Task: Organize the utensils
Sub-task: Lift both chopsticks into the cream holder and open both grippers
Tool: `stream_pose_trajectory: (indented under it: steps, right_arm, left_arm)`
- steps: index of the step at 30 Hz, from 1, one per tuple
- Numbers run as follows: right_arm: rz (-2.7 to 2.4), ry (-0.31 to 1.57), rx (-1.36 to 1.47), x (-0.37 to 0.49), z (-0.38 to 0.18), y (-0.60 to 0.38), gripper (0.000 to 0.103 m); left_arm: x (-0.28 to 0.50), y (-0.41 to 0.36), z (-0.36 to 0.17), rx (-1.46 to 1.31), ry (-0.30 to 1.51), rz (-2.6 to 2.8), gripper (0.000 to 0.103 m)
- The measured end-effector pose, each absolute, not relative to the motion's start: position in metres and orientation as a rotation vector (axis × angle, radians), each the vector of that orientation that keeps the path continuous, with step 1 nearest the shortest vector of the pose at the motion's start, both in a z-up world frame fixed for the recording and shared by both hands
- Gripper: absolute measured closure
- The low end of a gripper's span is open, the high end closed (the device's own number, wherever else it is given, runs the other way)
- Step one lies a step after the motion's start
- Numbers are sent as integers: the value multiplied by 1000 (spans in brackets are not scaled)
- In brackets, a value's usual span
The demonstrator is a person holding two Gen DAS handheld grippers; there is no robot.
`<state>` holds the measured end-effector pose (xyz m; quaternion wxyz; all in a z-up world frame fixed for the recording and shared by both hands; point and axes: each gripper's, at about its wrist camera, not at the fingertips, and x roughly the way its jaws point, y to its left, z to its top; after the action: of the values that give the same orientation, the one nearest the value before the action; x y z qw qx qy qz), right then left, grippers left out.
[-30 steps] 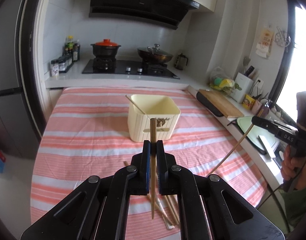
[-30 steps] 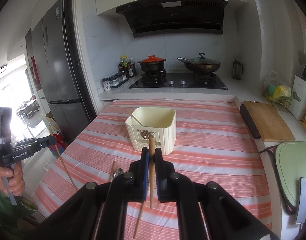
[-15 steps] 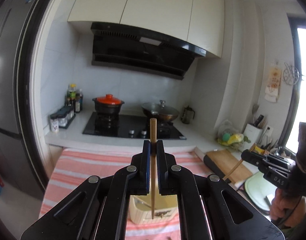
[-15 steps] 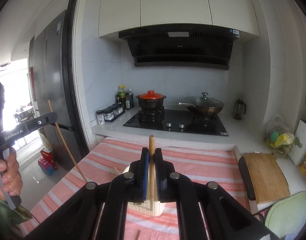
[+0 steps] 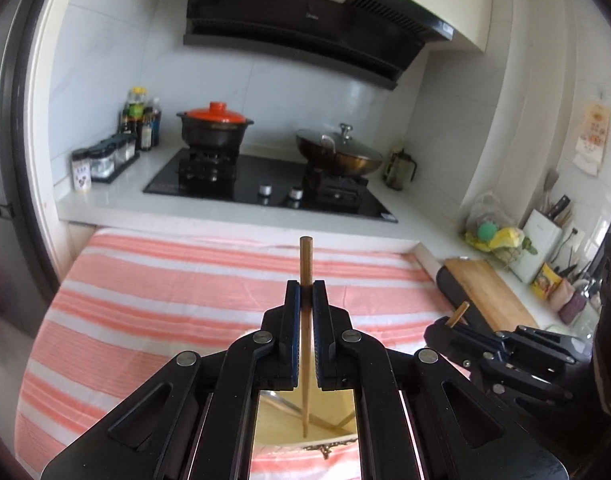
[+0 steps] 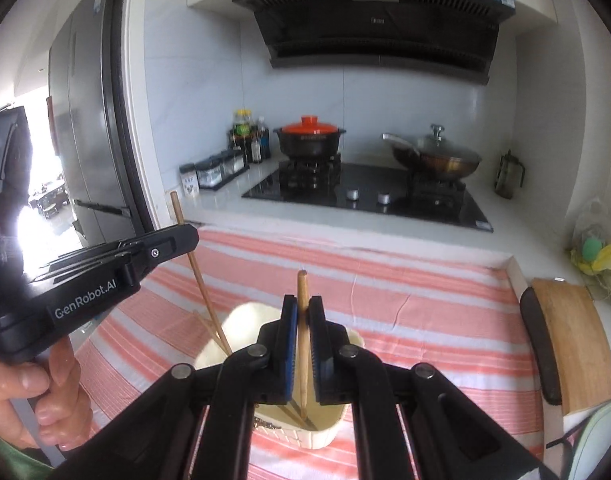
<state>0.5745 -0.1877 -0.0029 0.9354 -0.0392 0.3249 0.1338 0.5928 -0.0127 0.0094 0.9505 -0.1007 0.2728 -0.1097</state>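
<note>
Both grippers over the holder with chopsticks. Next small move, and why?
Probably open both and drop. The left gripper and right gripper each clamp an upright chopstick whose lower end already hangs inside the cream holder.

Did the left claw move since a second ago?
Yes. The left claw with its chopstick moved forward over the cream holder, which sat farther ahead on the striped cloth before.

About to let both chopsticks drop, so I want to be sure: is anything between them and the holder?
Nothing visible blocks them. The left chopstick and right chopstick already point down into the open holder. Other chopsticks lean inside, but room remains.
</note>
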Motion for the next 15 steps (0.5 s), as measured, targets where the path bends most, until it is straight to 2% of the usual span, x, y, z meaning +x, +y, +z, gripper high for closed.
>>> stream_pose_trajectory:
  steps: [5,6,7,8,9,10,13,15]
  right_arm:
    - [272,784,-68,598,-39,-186,96]
    - [270,793,-61,602,-40,-186,96]
    - [262,797,-61,605,-38,-186,91]
    - [249,791,-54,607,-33,-187,86]
    - [239,775,-39,606,-26,-190,76]
    - [233,752,-17,603,-14,-193,70]
    - [239,687,22,580,28,-205,69]
    - [244,645,23,551,54,-213,66]
  left_arm:
    - [610,-24,-11,-175,656,-236,98]
    - [611,-23,-11,-176,674,-232,89]
    - [611,-20,-9,-184,690,-233,83]
    - [609,-17,-4,-196,694,-237,69]
    - [603,-11,5,-205,685,-241,60]
    - [594,-5,15,-207,668,-244,57]
    - [560,16,48,-167,630,-253,43]
    - [525,33,64,-130,606,-251,28]
